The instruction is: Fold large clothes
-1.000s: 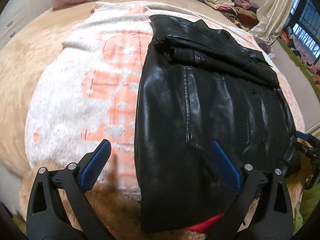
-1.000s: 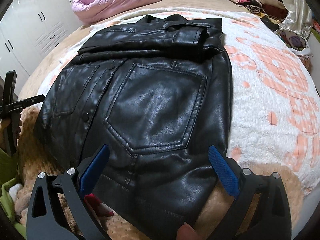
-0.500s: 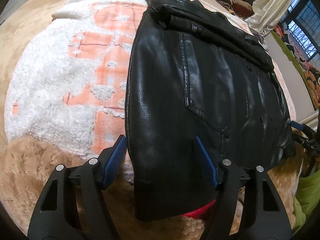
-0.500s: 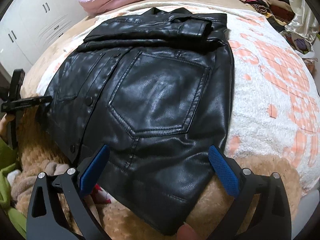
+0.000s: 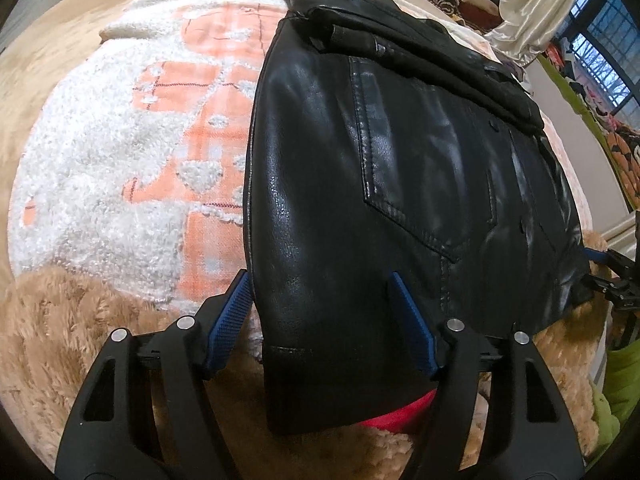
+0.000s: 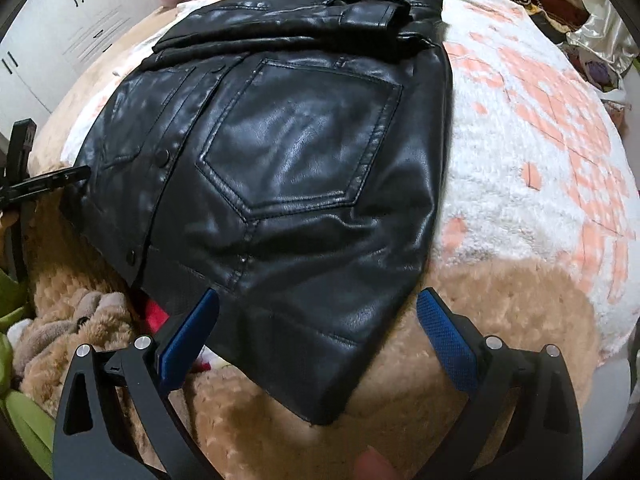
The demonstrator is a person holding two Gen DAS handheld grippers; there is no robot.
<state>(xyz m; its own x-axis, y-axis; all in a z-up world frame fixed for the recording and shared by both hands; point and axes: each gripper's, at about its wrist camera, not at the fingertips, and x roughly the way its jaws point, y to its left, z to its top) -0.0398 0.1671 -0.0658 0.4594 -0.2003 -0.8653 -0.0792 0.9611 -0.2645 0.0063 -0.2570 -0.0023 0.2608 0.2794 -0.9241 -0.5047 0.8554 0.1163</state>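
A: Left wrist view: why straddle that jacket (image 5: 360, 200) corner on the bed (image 5: 48, 312)?

B: Left gripper (image 5: 320, 312), just narrowing, isn't pinching; right gripper (image 6: 320, 332) spread too, readying a fold.

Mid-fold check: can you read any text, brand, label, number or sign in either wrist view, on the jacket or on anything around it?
None: no readable text in either view.
Black leather jacket: only stitching, a patch pocket and snaps show; no tag or brand.
White and orange blanket: pattern only, no letters.
Colourful fabric by the window: printed shapes, too small and warped to read as words.
White wardrobe doors: handles only, no markings.
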